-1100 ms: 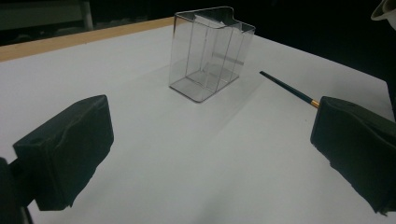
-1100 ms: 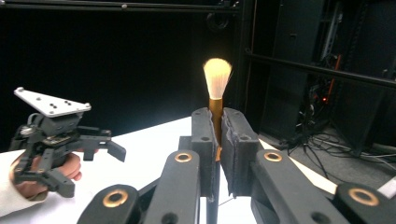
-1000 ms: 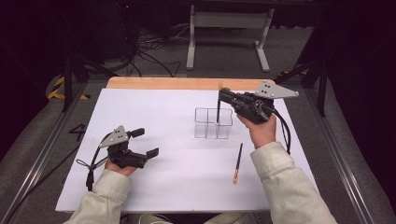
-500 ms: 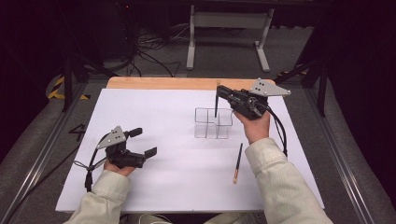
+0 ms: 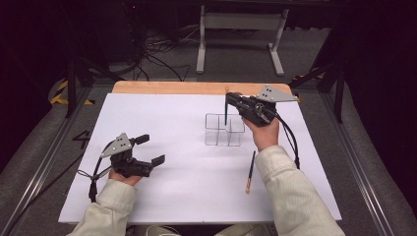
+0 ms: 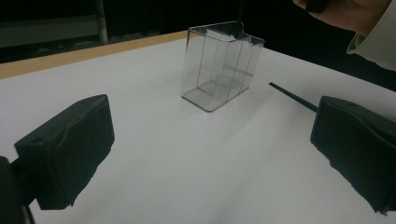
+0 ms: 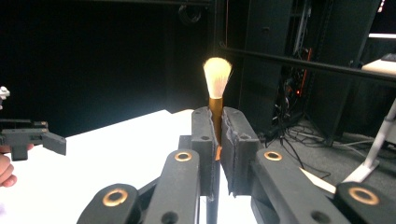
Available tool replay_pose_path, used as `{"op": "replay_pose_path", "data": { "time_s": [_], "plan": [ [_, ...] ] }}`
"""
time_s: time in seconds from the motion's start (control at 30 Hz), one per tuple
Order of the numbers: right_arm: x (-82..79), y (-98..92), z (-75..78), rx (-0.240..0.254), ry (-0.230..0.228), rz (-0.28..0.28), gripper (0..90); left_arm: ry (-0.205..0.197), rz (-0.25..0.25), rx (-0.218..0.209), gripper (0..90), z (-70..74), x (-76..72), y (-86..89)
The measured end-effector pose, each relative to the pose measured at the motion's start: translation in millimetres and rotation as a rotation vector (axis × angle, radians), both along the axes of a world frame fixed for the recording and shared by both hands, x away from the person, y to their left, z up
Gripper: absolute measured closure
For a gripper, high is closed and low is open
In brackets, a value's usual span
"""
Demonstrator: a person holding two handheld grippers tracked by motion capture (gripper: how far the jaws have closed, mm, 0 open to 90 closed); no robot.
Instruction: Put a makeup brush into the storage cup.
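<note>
A clear compartmented box (image 5: 224,130) stands on the white table (image 5: 167,123); it also appears in the left gripper view as clear box (image 6: 219,65). My right gripper (image 5: 230,100) is shut on a makeup brush (image 5: 225,112), held upright with its black handle reaching down at the box's rear. The brush's pale bristles (image 7: 217,74) stick up above the closed right gripper (image 7: 217,128). A second brush (image 5: 251,171) lies flat in front of the box, its dark handle (image 6: 293,96) showing beyond the box. My left gripper (image 5: 150,150) rests open and holds nothing; its pads (image 6: 70,149) stand wide apart.
The table's wooden far edge (image 5: 196,87) runs behind the white sheet. Beyond it are a metal stand (image 5: 241,29) and cables on the floor (image 5: 147,54). The right hand and sleeve (image 6: 369,28) hang over the box.
My right gripper has carried the upright brush a little to the left, over the box's rear. The left gripper has barely moved.
</note>
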State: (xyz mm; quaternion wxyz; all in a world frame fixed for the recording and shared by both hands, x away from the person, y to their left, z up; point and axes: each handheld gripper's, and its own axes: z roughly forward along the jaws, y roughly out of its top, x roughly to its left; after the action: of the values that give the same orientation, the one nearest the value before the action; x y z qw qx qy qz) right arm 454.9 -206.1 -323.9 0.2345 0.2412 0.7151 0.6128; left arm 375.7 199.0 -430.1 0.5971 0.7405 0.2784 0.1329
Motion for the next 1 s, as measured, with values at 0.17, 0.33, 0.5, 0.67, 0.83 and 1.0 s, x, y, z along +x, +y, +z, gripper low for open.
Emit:
{"op": "replay_pose_path", "data": {
  "time_s": [0.17,0.33,0.5,0.67,0.83,1.0],
  "plan": [
    [2.2,3.8,-5.8,-0.014,0.015,0.002,84.0,-0.001,0.0,-0.001,0.4,0.2,-0.2,0.0],
    [4.2,6.0,-11.0,-0.025,0.031,-0.003,84.1,-0.002,0.0,-0.002,0.4,0.4,-0.3,0.6],
    [6.1,6.1,-19.4,-0.027,0.044,-0.013,84.0,0.0,0.001,-0.005,0.4,0.4,-0.2,0.8],
    [8.3,4.0,-27.0,-0.03,0.065,-0.02,84.0,-0.001,0.002,-0.005,0.4,0.4,-0.1,0.8],
    [9.2,4.3,-30.5,-0.036,0.075,-0.023,83.7,-0.001,0.006,-0.008,0.4,0.4,0.0,1.0],
    [8.0,3.9,-31.4,-0.04,0.076,-0.026,72.8,-0.003,0.005,-0.01,0.4,0.7,-0.1,1.3]
  ]
}}
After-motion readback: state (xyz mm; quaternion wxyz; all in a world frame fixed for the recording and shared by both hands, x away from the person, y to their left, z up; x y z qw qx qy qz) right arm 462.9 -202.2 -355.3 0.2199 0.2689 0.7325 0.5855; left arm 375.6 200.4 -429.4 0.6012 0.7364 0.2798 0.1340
